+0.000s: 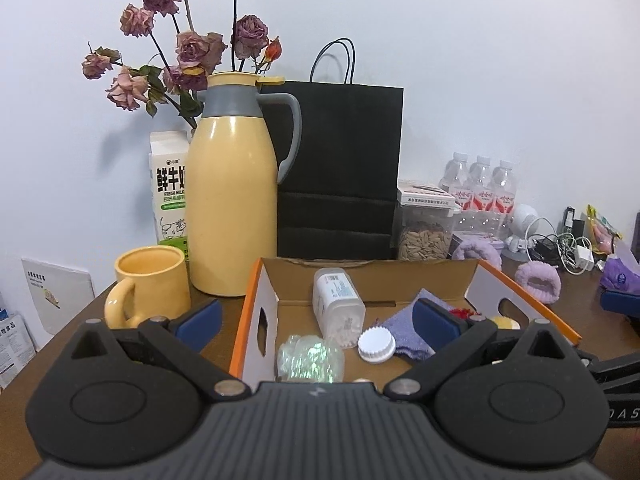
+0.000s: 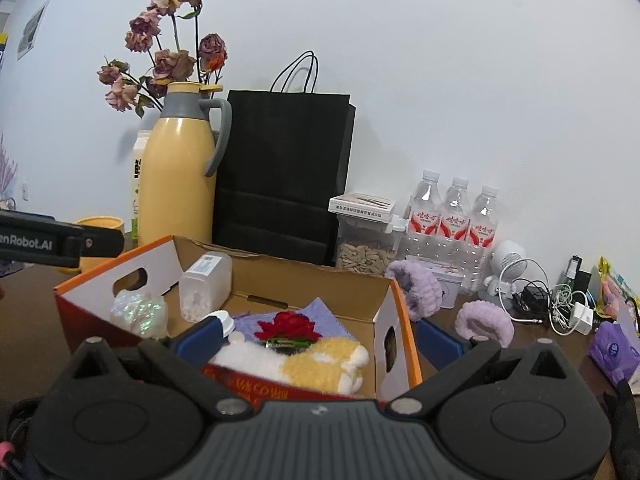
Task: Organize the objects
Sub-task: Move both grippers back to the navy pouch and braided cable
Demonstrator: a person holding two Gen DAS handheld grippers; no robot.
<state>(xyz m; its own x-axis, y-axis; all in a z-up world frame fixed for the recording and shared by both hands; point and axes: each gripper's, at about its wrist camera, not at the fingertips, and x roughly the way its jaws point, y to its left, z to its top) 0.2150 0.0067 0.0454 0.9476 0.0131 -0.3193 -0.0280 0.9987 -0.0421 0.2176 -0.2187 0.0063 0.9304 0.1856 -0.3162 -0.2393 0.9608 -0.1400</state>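
Note:
An open cardboard box (image 1: 256,304) (image 2: 384,320) with orange edges stands on the brown table. It holds a clear cotton-swab jar (image 1: 338,304) (image 2: 204,284), a white round lid (image 1: 376,345), a crumpled iridescent wrap (image 1: 310,358) (image 2: 138,312), a purple cloth (image 1: 404,328) (image 2: 324,316), a red flower (image 2: 288,326) and a yellow-white plush toy (image 2: 304,360). My left gripper (image 1: 316,320) is open, its fingers straddling the box's left wall. My right gripper (image 2: 320,338) is open, straddling the box's right wall with nothing held.
Behind the box stand a yellow thermos (image 1: 232,208), a yellow mug (image 1: 150,284), a milk carton (image 1: 170,192), a black paper bag (image 1: 340,168), a seed jar (image 1: 424,228) and water bottles (image 2: 454,220). Purple scrunchies (image 2: 484,322), cables (image 2: 560,308) and a purple pouch (image 2: 614,350) lie right.

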